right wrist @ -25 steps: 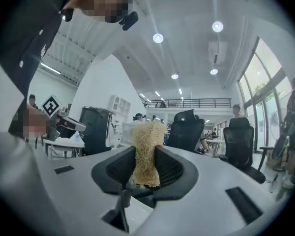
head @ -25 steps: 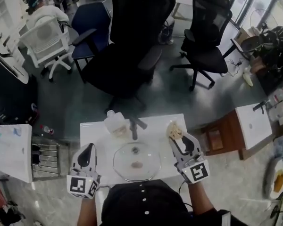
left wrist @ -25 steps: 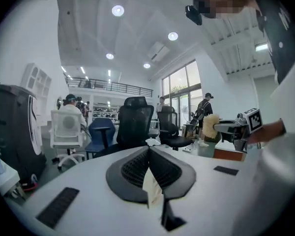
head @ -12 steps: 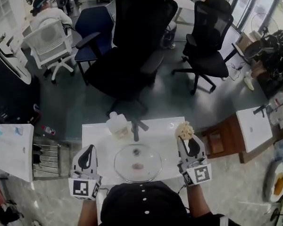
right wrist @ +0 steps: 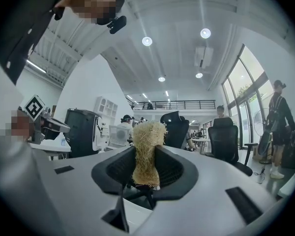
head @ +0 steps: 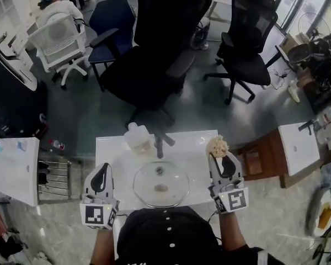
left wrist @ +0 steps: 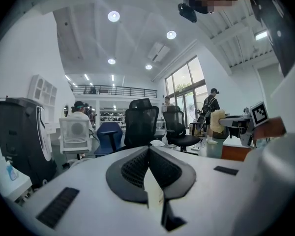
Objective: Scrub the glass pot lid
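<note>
Glass lid (head: pixel 160 184) only overhead, loofah (right wrist: pixel 148 139) in rt tongs (right wrist: pixel 147 167)

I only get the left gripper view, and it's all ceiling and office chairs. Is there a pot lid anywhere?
Observer: Yes. The head view shows a glass pot lid lying flat on a white table.
Operator: What's that fuzzy thing far off to my right?
Observer: A straw-coloured scrubber. The right gripper view shows the right gripper with its jaws shut on it.
Operator: Anything else on the table?
Observer: A pale bottle stands near the far edge, beyond the lid.
</note>
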Demonstrator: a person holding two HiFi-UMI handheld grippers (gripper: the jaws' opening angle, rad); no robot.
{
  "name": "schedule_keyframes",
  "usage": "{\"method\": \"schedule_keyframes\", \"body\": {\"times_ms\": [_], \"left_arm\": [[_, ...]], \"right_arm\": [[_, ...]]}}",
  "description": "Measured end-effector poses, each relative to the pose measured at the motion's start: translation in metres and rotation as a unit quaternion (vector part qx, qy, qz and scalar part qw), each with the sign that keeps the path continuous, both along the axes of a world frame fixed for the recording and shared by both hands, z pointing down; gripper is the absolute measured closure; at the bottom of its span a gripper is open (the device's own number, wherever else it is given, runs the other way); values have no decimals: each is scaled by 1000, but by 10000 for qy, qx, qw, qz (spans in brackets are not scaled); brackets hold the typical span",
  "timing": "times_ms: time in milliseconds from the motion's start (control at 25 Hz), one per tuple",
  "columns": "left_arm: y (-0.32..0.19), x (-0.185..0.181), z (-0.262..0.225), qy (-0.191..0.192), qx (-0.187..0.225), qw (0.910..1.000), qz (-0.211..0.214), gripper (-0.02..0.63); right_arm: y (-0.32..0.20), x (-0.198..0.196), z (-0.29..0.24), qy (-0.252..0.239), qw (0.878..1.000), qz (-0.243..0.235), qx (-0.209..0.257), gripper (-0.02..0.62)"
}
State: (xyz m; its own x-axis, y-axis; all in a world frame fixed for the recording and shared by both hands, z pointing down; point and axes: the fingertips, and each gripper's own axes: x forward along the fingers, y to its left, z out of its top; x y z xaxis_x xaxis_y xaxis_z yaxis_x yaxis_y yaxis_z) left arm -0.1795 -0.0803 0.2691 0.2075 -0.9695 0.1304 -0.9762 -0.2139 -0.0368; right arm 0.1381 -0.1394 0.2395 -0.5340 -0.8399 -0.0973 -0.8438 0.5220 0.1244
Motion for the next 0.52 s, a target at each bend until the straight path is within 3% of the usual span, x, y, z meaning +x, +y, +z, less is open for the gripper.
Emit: {"method": "schedule_keyframes", "body": {"times_ms": [520], "left_arm": [[-1, 5, -4, -119, 65, 9999, 20, 580]], "right_arm": [[-5, -4, -4, 103, 9999, -4, 45, 463]]}}
